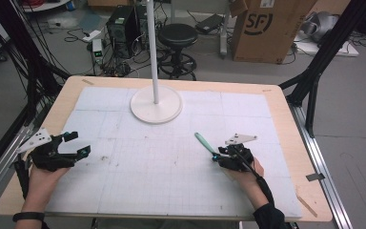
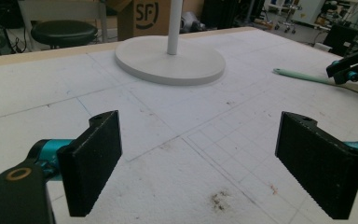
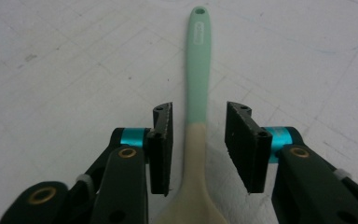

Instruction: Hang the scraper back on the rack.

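Cream spoon (image 3: 197,140) bowl between the right gripper (image 3: 198,144) pads, hidden from above.

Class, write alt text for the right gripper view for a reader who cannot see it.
A mint-green and cream spatula lies on the white gridded mat, its neck between the right gripper's two open black jaws, neither jaw touching it. Its handle points away, with a hanging hole at the tip.

High view looks down over the whole table (image 1: 276,95) from the person's edge. Left gripper view sits low, facing across toward the lamp base (image 2: 170,60), which both share. Right gripper view hovers close over the mat (image 3: 74,56).
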Demonstrator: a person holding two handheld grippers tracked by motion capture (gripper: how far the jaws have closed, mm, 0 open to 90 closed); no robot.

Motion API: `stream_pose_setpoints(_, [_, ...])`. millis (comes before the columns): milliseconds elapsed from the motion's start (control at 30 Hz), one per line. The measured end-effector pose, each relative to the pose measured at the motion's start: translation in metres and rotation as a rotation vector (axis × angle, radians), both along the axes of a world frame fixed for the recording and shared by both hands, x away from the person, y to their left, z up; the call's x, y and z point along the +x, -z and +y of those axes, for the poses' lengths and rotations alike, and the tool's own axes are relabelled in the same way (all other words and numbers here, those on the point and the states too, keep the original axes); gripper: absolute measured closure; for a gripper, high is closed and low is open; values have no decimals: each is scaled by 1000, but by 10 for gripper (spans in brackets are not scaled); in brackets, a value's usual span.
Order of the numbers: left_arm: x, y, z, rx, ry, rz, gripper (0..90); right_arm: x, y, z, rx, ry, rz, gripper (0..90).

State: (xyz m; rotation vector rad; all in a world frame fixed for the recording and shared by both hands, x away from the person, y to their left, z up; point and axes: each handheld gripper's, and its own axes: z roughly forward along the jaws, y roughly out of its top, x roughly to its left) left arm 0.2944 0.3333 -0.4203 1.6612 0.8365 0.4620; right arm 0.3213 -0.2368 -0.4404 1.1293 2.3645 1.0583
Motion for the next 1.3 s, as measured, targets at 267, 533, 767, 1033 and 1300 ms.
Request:
stream_pose_setpoints(267, [0, 0, -1, 4, 4, 3, 151, 1, 3, 4, -17, 17, 19, 691])
stream_pose_setpoints(533, [0, 0, -2, 9, 8, 4, 152, 0, 4, 4, -1, 45, 29, 786])
stream_pose_setpoints(767, [4, 3, -2, 1, 3, 4, 153, 0, 3, 4, 10, 50, 36, 804])
stream_pose_setpoints(1033, [3, 2, -2, -4, -2, 0, 154, 2, -7, 0, 61, 40, -1, 807])
stream_pose_setpoints(1300, [5, 3, -2, -7, -8, 5, 154, 10, -54, 3, 135, -22, -61, 807])
